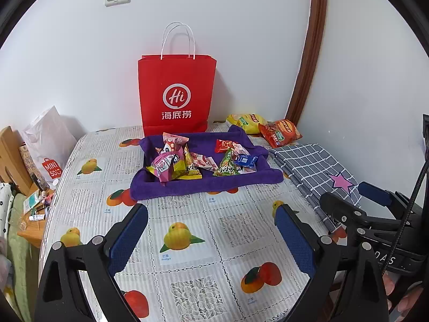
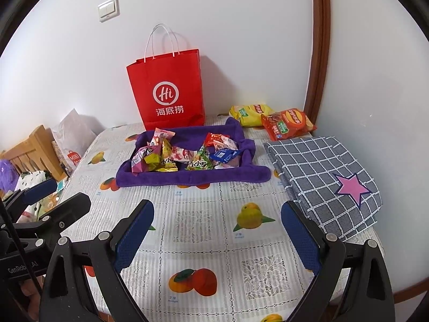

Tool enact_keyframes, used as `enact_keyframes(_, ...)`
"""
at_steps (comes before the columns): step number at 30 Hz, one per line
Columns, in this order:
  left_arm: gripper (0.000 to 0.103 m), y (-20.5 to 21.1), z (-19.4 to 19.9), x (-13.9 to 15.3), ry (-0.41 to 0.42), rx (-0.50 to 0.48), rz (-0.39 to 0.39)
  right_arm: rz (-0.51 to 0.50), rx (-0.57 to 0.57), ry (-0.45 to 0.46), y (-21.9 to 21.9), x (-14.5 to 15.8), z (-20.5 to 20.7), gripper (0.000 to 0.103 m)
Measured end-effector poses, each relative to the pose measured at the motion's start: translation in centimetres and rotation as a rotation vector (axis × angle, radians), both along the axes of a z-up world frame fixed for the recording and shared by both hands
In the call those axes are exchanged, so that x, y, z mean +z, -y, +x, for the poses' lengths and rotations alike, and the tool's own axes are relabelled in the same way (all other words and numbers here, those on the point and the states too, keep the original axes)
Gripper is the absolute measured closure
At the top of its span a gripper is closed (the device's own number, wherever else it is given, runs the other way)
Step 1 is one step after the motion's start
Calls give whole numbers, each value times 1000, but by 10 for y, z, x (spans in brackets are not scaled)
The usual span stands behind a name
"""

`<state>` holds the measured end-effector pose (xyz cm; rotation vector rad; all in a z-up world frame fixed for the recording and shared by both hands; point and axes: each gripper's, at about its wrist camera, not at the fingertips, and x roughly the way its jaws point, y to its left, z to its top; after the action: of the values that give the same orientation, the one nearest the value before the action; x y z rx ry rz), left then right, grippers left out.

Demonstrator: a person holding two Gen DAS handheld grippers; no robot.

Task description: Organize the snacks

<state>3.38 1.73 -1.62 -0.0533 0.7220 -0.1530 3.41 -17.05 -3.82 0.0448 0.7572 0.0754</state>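
Several small snack packets point(image 1: 193, 161) point(image 2: 185, 155) lie heaped in a purple cloth tray point(image 1: 203, 185) point(image 2: 193, 178) at the table's middle back. Behind it stands a red paper bag point(image 1: 175, 94) point(image 2: 167, 91) against the wall. A yellow chip bag point(image 1: 245, 122) point(image 2: 248, 114) and an orange chip bag point(image 1: 280, 131) point(image 2: 288, 123) lie to the tray's back right. My left gripper point(image 1: 211, 216) and my right gripper point(image 2: 217, 212) both stand open above the fruit-print tablecloth, well in front of the tray, with nothing between the blue pads. In the left wrist view, the right gripper point(image 1: 351, 196) shows at the right edge.
A folded grey checked cloth with a pink star point(image 1: 316, 177) point(image 2: 327, 179) lies at the table's right. A white shopping bag point(image 1: 49, 145) point(image 2: 72, 142), a wooden chair and clutter crowd the left side. The wall with a brown door frame point(image 1: 308, 53) closes the back.
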Motion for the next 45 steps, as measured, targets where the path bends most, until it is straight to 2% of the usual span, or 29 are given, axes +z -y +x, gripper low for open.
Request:
enact_keyframes(30,7,-1,-2,3,0,6,-17,-10,7,-20,-2,-3,1,8)
enact_keyframes(34,7,-3,-5,5,6,11,-13,15,1,-22,0,-3,1,8)
enact_keyframes(45,7,-1,-10,12,20,12,-7,14,22,3,-9,6,-6,8)
